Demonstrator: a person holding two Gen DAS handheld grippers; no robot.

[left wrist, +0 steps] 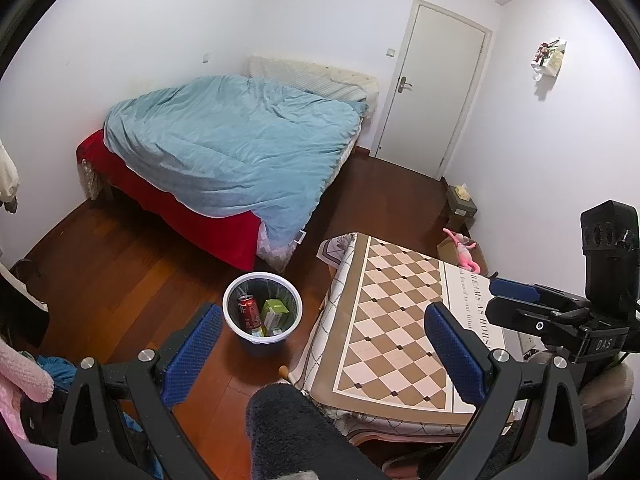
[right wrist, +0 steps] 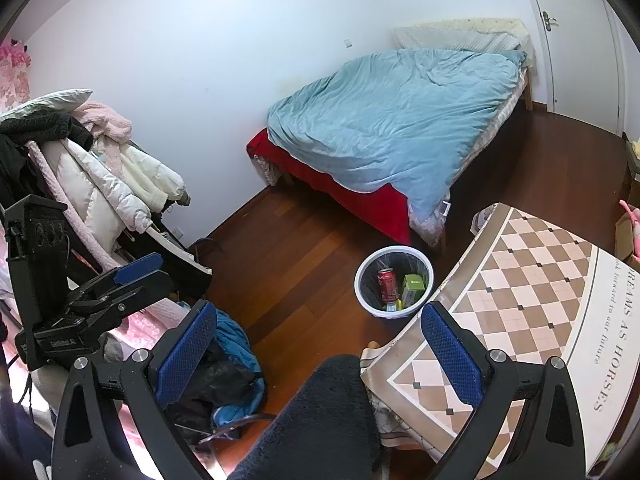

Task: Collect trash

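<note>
While both the left gripper (left wrist: 322, 354) and right gripper (right wrist: 318, 354) are held wide open and empty, the trash bin (left wrist: 262, 307), holding a red can (left wrist: 249, 311) and green carton (left wrist: 275, 314), is seen on the floor ahead, nearer the left gripper.

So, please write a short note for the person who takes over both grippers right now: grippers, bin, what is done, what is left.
Left gripper: open, holds nothing.
Right gripper: open, holds nothing.
White trash bin stands on the wooden floor between the bed and the table with the checked cloth.
Done: a red can and a green carton lie in the bin.
Left: no loose trash shows on the tabletop or the floor in view; look around the room before you stop.
</note>
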